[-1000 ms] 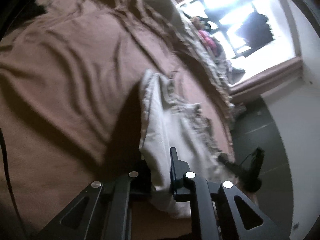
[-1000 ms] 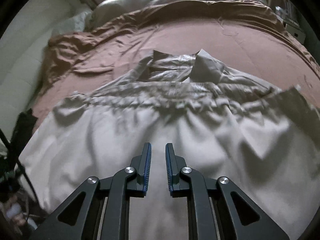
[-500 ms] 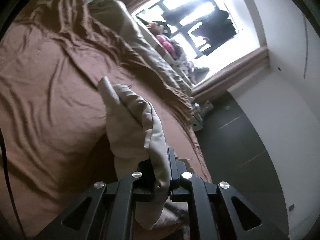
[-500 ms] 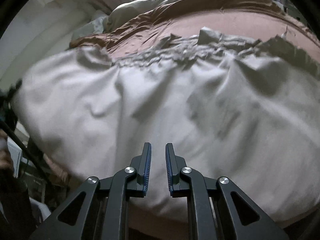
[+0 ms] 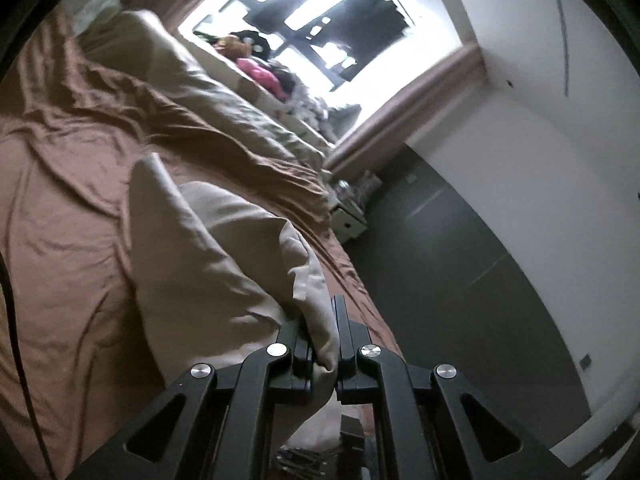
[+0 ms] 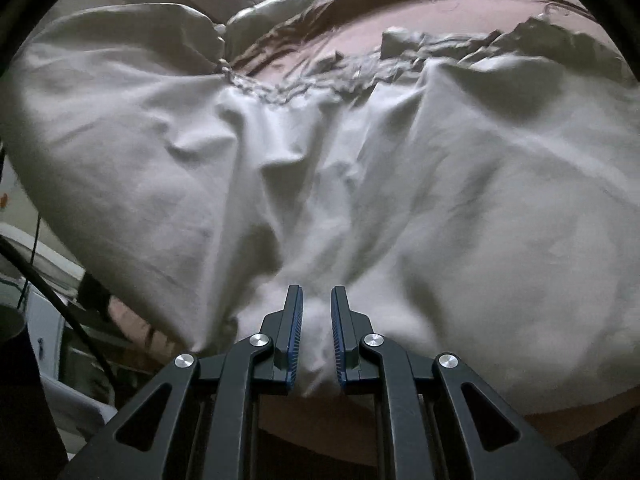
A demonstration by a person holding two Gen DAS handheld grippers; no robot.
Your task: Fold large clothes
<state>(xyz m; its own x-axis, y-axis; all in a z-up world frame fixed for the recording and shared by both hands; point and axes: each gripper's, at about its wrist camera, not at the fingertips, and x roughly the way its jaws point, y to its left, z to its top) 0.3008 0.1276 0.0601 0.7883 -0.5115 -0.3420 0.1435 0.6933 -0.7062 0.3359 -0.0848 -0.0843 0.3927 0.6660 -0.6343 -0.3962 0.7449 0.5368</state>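
Left wrist view: the left gripper (image 5: pixel 323 332) pinches a bunched edge of the pale garment (image 5: pixel 208 256), jaws pressed tight on the cloth, which hangs lifted above the brown bedspread (image 5: pixel 68 216). Beyond the garment lie beige pillows (image 5: pixel 188 80), then a bright window (image 5: pixel 320 20). Right wrist view: the right gripper (image 6: pixel 317 332) grips a fold of the same garment (image 6: pixel 360 168), which spreads away from the jaws across the bedspread (image 6: pixel 440 12).
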